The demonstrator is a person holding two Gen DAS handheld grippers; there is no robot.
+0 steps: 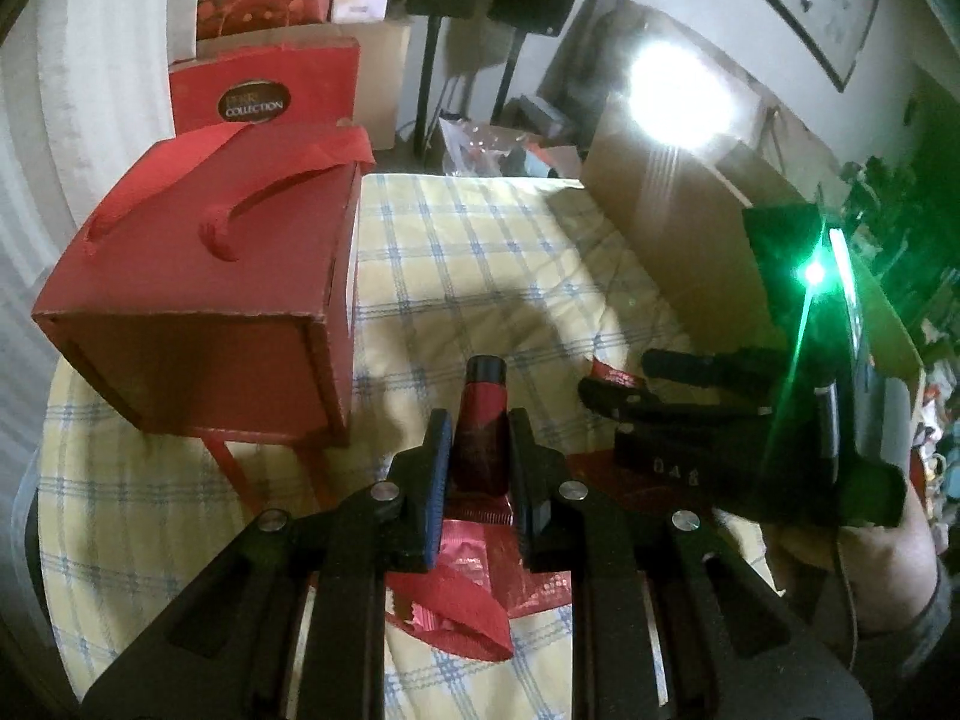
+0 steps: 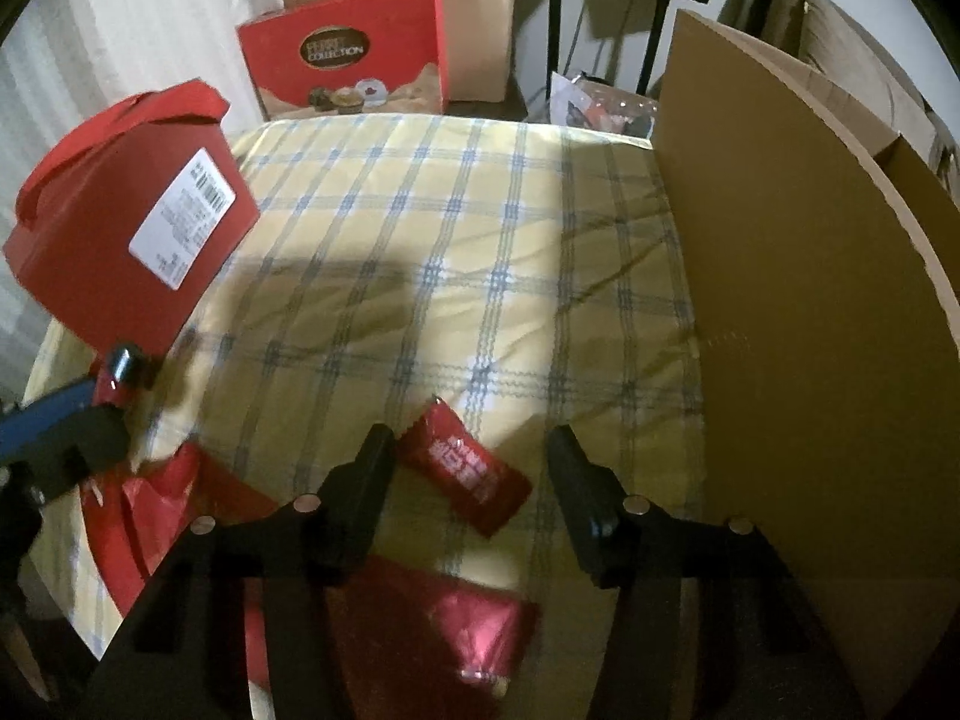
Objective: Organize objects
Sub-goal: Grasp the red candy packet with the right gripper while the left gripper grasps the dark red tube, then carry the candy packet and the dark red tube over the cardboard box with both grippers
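Step in hand: we hold a red tube (image 1: pixel 480 432) with a black cap in the left tool (image 1: pixel 477 456), its jaws closed on the tube's body, lifted clear of the plaid cloth (image 1: pixel 480 252) that covers the worktop.
Right tool: our right tool (image 2: pixel 465 468) hangs half open over a small red packet (image 2: pixel 465 471), which lies flat on the cloth between the jaws; the pads do not press on it (we judge it a grasp about to be made).
Next move: we judge the tube is bound for the red box (image 1: pixel 198 300) lying on its side at the left, so the left tool must carry it across and release it inside; the right tool needs to sink and close on the packet.
The tube: slim, glossy dark red, crimped at its near end, cap pointing away from us.
Nearby: red ribbon and foil wrappers (image 2: pixel 480 624) lie just below both tools; a brown cardboard sheet (image 2: pixel 810 300) stands at the right.
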